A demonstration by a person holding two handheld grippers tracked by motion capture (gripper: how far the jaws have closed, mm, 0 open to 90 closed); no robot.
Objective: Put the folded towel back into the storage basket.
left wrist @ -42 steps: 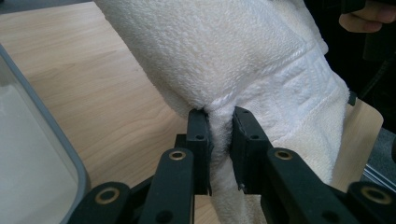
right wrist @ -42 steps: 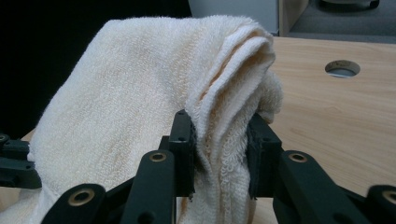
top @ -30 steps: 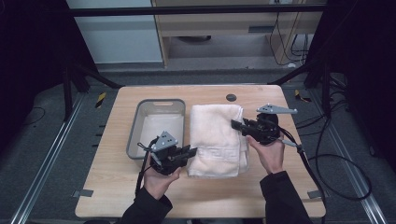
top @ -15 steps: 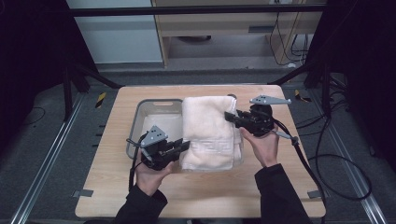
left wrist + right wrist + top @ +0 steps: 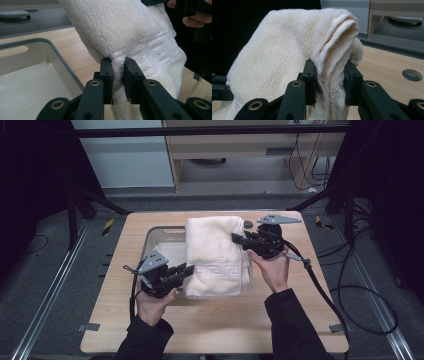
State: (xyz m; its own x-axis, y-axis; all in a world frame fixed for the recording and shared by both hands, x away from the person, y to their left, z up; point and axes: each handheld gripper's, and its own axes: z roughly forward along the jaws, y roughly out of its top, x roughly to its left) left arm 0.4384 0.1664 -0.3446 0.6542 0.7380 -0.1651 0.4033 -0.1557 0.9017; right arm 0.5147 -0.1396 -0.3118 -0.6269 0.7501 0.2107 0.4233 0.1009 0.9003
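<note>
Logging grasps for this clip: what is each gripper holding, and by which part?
Both hold the folded towel: left gripper pinches its near side edge, right gripper its far layered edge.

Left gripper (image 5: 188, 269) and right gripper (image 5: 235, 238): black bodies, each topped by a grey three-cornered plate. Jaws are flat black bars on linkage arms with brass-ringed pivots (small dark screws near the tips). Black cable (image 5: 327, 295) runs at right of frame. Dark long sleeves (image 5: 295, 325) at the bottom.
</note>
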